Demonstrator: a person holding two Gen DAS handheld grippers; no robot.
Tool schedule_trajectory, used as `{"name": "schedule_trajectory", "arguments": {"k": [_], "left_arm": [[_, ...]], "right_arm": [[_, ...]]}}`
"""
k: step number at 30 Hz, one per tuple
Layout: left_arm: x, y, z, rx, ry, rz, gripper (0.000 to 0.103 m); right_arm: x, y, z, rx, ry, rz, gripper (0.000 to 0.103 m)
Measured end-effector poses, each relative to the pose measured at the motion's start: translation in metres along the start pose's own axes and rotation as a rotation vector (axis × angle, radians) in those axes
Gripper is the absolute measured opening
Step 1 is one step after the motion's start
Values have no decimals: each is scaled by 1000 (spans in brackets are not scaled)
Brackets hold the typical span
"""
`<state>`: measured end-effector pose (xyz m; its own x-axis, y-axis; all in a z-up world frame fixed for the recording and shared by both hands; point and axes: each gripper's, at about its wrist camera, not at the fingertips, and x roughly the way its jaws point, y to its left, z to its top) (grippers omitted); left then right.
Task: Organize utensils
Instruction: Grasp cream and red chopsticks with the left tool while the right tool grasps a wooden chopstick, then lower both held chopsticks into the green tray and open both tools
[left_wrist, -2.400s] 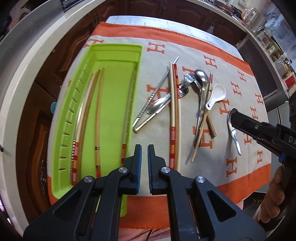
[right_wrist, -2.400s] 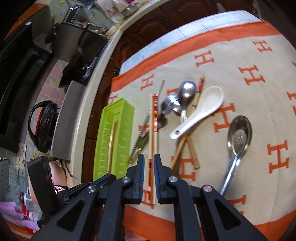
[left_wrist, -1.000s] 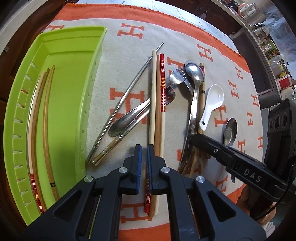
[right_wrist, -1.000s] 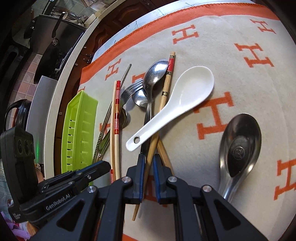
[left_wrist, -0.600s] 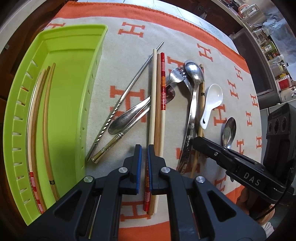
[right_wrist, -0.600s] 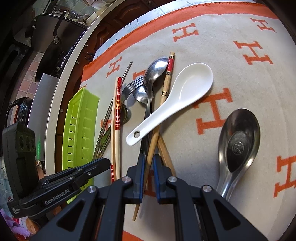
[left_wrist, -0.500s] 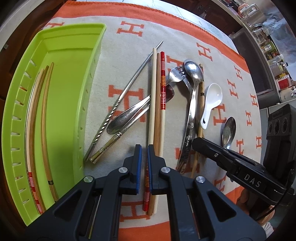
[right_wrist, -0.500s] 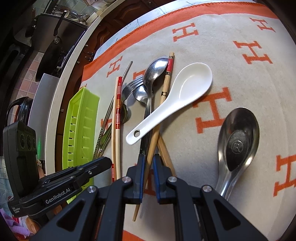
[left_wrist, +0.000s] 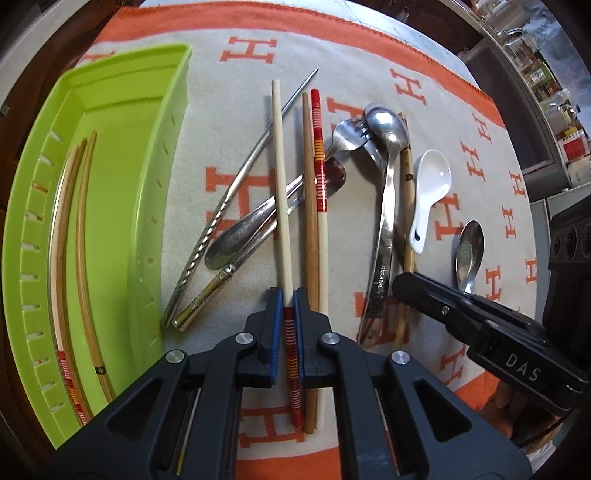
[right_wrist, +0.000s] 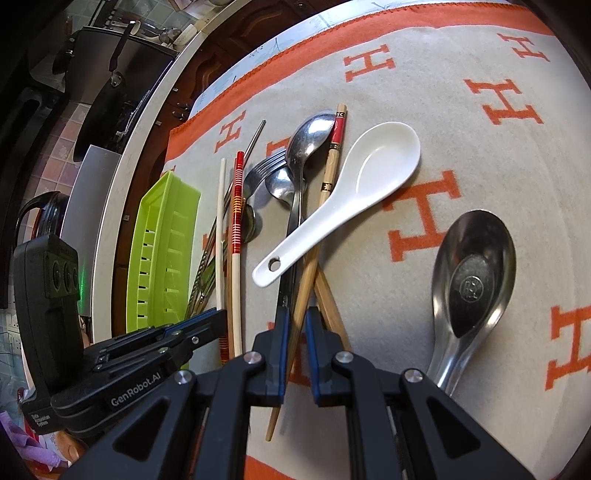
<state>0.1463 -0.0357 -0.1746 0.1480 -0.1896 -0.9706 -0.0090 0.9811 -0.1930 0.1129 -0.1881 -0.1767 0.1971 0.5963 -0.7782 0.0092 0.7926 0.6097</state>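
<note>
On the orange-bordered beige cloth (left_wrist: 369, 74) covering the table, both grippers have dropped low since a couple of seconds ago, when they hovered clear of the pile.

Left gripper (left_wrist: 289, 314): jaws now clenched on the pale chopstick with red-striped end (left_wrist: 281, 184). Half a second back it lay flat beside its neighbours; now its far tip has swung toward 11 o'clock, away from the brown wooden chopstick (left_wrist: 309, 221) and the red-banded chopstick (left_wrist: 320, 177). I read that as the grasp having taken.

Right gripper (right_wrist: 295, 325): jaws closed round the light bamboo chopstick with red patterned tip (right_wrist: 327, 184), low on its shaft. It runs under the white ceramic spoon (right_wrist: 351, 192), so lifting may drag that spoon.

Lime-green plastic tray (left_wrist: 122, 184) sits at 9 o'clock in the left wrist view, holding three chopsticks (left_wrist: 79, 240) already. Forks, steel spoons and a twisted metal rod (left_wrist: 221, 206) remain on the cloth; large steel soup spoon (right_wrist: 472, 280) lies apart at 3 o'clock.

Judgement: sorting is early; next, carry both chopsticks to the tray.
</note>
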Motion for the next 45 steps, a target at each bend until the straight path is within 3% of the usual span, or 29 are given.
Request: {"name": "schedule_trajectory", "arguments": {"k": [10, 18, 32, 45], "left_arm": [[2, -15, 0, 54, -36, 69, 3], [-20, -8, -19, 5, -87, 8, 3], [-83, -6, -52, 11, -190, -67, 3], [-117, 51, -60, -82, -259, -76, 3]], "right_arm": [[1, -2, -3, 3, -3, 32, 8], [-17, -5, -17, 40, -31, 141, 7], [-42, 32, -37, -12, -78, 199, 5], [-52, 89, -34, -87, -97, 241, 5]]}}
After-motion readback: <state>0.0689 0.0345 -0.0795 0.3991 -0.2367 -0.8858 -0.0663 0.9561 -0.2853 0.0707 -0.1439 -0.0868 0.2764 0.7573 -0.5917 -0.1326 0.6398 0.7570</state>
